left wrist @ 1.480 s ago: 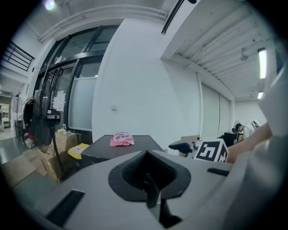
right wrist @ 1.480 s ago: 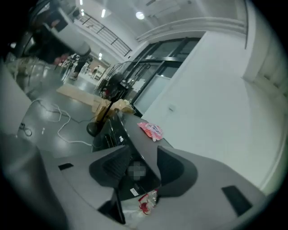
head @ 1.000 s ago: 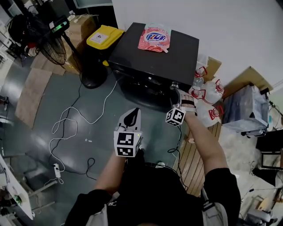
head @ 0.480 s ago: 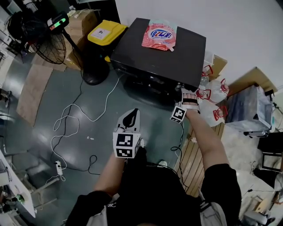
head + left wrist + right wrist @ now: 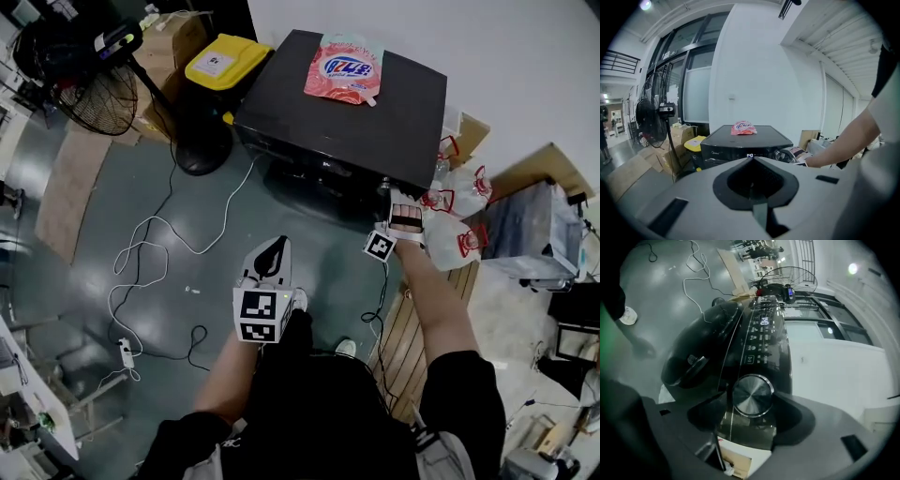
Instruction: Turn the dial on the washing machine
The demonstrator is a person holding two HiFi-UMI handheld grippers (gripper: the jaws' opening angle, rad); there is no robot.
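The dial [image 5: 752,396] is sitting at the right end of the control panel on the front of the washing machine [image 5: 347,112], a round, brushed-metal knob. In the right gripper view it is lying squarely in the gap between the two jaws.

The right claw [image 5: 401,208] is standing wide apart around the dial. Its jaws have just been opening, and neither pad seems to be pressing on the knob yet. Compared with a second ago, the head view shows this claw sitting lower and closer to the machine's front right corner, so the approach looks finished and the squeeze is what is now waiting to be done. The grip should close evenly on the rim before any twisting, since the smooth metal could slip under one pad.

The left claw [image 5: 272,255] is hanging well back from the machine over the floor. Its jaws are together on nothing, and it is taking no part in the work.

Further out:
- A pink pouch [image 5: 344,67] is lying on the machine's black top.
- A yellow-lidded bin [image 5: 223,64] and a fan [image 5: 89,89] are standing to its left.
- White plastic bags [image 5: 459,234] are crowding its right side.
- A white cable [image 5: 150,253] is trailing across the floor.
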